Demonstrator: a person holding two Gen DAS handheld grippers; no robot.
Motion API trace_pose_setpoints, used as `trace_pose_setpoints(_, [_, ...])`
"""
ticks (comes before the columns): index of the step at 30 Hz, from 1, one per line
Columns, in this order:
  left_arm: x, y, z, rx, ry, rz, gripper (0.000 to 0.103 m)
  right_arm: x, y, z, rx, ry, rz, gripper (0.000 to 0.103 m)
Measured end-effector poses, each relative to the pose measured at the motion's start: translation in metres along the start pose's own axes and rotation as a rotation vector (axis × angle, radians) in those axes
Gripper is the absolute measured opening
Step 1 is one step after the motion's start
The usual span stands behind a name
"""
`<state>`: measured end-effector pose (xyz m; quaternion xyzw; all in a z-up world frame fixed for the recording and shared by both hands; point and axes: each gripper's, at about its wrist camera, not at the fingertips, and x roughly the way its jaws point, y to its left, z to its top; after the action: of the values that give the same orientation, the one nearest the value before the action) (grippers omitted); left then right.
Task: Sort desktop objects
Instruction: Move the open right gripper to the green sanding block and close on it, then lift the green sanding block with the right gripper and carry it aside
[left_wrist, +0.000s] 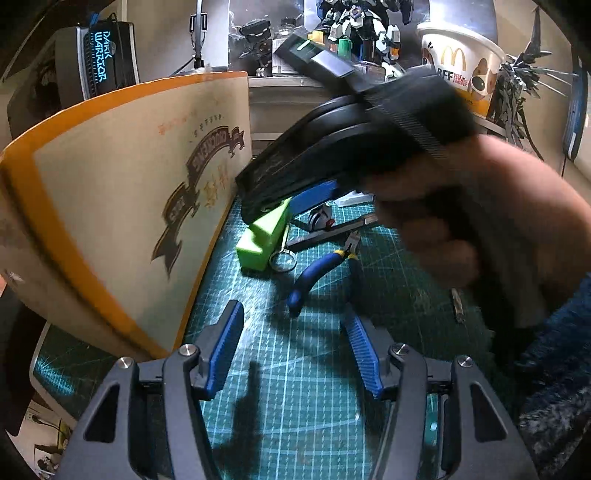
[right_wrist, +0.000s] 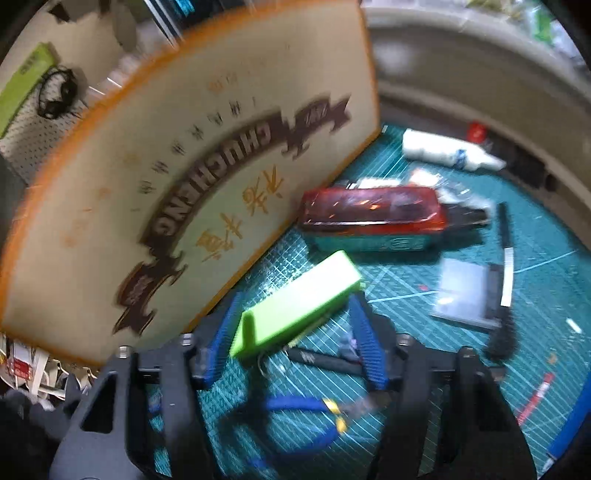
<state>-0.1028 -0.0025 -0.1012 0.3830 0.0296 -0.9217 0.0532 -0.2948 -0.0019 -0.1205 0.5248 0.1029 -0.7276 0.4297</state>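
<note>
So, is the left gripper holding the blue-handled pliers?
No, the left gripper is open and empty above the cutting mat, and the blue-handled pliers lie on the mat beyond its fingertips.

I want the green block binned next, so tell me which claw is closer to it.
Right. The right claw straddles the bright green plastic block, fingers open either side. The left claw hangs back over the mat, open.
</note>
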Motion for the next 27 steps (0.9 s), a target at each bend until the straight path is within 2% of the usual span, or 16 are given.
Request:
trace_pose_setpoints(2, [-0.003, 0.003, -0.004, -0.001, 0.007, -0.001, 0.057, 0.011, 0.002, 0.004, 0.026, 0.023, -0.01, 0.049])
trace_pose_setpoints(6, [-0.008, 0.01, -0.008, -0.012, 0.013, -0.005, 0.057, 0.024, 0.02, 0.009, -0.025, 0.043, -0.133, 0.051])
trace_pose_setpoints(7, [-0.01, 0.012, -0.008, -0.017, 0.012, -0.006, 0.057, 0.025, 0.023, 0.009, -0.04, 0.044, -0.147, 0.045])
trace_pose_setpoints(9, [-0.014, 0.015, -0.009, -0.024, 0.004, -0.008, 0.057, 0.025, 0.025, 0.005, -0.043, 0.033, -0.113, 0.025])
trace_pose_setpoints(12, [-0.022, 0.018, -0.009, -0.027, -0.012, -0.012, 0.057, 0.016, 0.023, -0.001, -0.038, -0.004, -0.089, 0.021])
trace_pose_setpoints(18, [-0.034, 0.025, -0.009, -0.037, -0.039, -0.022, 0.057, -0.043, 0.015, -0.029, -0.01, -0.12, -0.011, 0.021])
trace_pose_setpoints(22, [-0.041, 0.03, -0.009, -0.043, -0.051, -0.031, 0.058, -0.11, 0.019, -0.065, -0.031, -0.192, -0.013, 0.02])
trace_pose_setpoints(24, [-0.041, 0.031, -0.008, -0.043, -0.05, -0.037, 0.058, -0.141, 0.021, -0.084, -0.053, -0.198, -0.04, 0.021])
trace_pose_setpoints(27, [-0.041, 0.029, -0.009, -0.04, -0.048, -0.043, 0.058, -0.171, 0.029, -0.111, -0.092, -0.124, -0.093, 0.02])
